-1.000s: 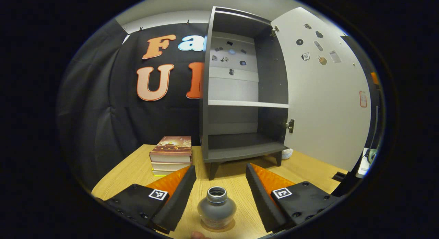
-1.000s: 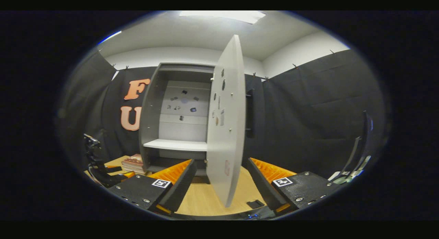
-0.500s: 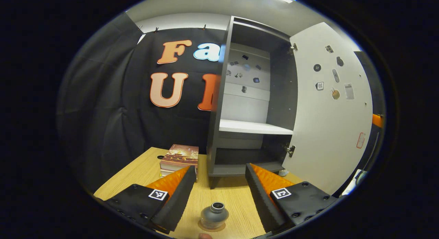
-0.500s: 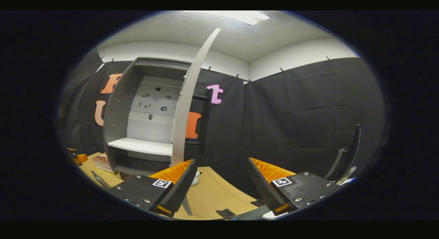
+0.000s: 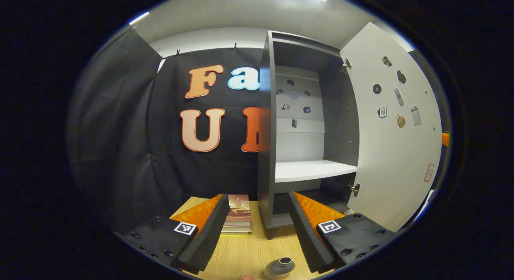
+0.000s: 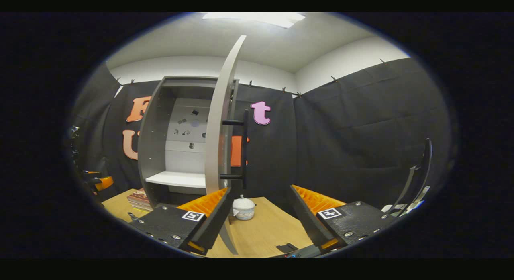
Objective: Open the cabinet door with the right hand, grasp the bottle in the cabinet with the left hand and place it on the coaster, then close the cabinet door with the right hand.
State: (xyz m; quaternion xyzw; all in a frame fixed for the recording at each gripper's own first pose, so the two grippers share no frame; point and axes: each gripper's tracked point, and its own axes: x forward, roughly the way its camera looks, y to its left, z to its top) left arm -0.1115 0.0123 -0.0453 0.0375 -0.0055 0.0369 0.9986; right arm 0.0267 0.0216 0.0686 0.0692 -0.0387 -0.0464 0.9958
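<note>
A small grey bottle [image 5: 279,268] with a metal neck stands on the wooden table [image 5: 245,252] at the bottom edge of the left gripper view, below and behind my open left gripper [image 5: 258,196]; nothing is between its fingers. I cannot make out the coaster beneath the bottle. The grey cabinet [image 5: 267,151] stands open with bare shelves, its white door [image 5: 393,151] swung out to the right. In the right gripper view the door [image 6: 219,131] is edge-on, with its black handle [image 6: 243,149] just past my open right gripper [image 6: 259,189], which touches nothing.
A stack of books [image 5: 237,215] lies left of the cabinet. A small white lidded pot [image 6: 243,208] sits on the table beside the door. A fingertip [image 5: 245,277] pokes in near the bottle. The left gripper [image 6: 98,182] is at the far left.
My left gripper has drawn back and up from the bottle, which slid to the view's bottom edge. My right gripper swung round to the door's outer side, bringing the handle into view.
</note>
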